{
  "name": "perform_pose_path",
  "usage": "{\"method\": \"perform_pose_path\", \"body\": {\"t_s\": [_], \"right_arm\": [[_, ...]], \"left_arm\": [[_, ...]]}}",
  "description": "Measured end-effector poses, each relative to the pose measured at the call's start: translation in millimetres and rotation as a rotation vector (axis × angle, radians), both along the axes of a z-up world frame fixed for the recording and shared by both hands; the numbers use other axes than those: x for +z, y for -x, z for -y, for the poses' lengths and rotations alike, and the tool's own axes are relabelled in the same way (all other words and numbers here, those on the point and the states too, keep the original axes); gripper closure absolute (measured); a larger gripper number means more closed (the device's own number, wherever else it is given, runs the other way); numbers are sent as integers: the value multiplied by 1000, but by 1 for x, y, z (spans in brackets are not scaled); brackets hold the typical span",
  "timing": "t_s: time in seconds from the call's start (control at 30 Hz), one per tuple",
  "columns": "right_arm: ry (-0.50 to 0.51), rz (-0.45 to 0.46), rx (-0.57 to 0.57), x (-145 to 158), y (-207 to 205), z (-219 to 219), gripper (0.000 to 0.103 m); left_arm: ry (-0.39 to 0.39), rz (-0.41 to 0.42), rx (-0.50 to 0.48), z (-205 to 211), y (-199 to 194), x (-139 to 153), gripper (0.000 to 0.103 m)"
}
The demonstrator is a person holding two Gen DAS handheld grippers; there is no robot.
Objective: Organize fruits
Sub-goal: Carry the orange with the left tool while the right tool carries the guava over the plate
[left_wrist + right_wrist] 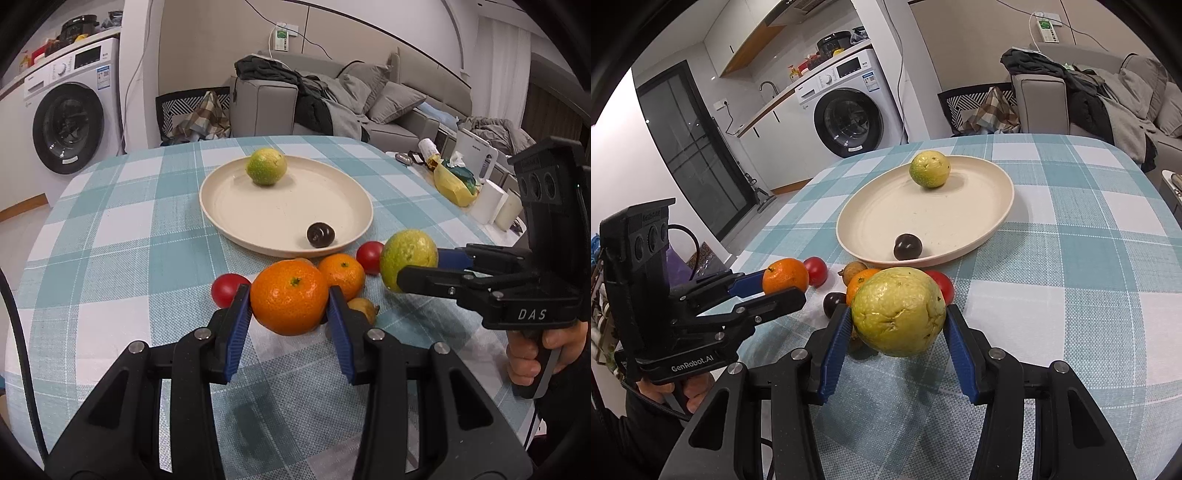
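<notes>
The left claw (290, 308) grips a large mandarin (289, 297) between its blue pads, lifted just above the checked counter (122, 236). The right claw (895, 332) is clamped on a yellow-green guava (898, 311), also held off the cloth. On the cream plate (236, 218) lie a second guava (266, 166) at the far side and a dark passion fruit (320, 234) near the front rim. A smaller mandarin (341, 273) and two red tomatoes (227, 290) (369, 256) sit just before the plate.
</notes>
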State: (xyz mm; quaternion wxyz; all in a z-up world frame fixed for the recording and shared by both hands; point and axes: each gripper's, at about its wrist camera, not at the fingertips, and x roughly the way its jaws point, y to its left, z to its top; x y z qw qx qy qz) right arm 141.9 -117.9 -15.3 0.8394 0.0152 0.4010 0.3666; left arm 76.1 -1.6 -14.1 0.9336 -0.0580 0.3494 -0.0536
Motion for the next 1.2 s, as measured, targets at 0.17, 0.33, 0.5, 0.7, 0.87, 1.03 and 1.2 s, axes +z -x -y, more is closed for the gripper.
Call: {"method": "perform_pose_path", "body": {"t_s": [0.17, 0.33, 0.5, 0.7, 0.87, 1.03, 1.2], "right_arm": [[4, 18, -2, 4, -1, 2, 51], [-4, 31, -19, 9, -6, 6, 51], [-13, 40, -21, 12, -9, 7, 51], [-8, 58, -16, 17, -12, 5, 51], [-6, 69, -19, 22, -17, 4, 51], [-3, 77, -26, 26, -25, 2, 51], [-7, 79, -32, 29, -32, 0, 51]], "left_arm": [[8, 20, 20, -5, 1, 7, 65], [10, 40, 33, -8, -1, 13, 65], [12, 52, 40, -8, -6, 15, 65], [11, 64, 49, -9, -14, 18, 65], [11, 75, 59, -12, -24, 21, 65], [8, 78, 68, -14, -34, 23, 65], [0, 79, 77, -15, -43, 22, 65]]}}
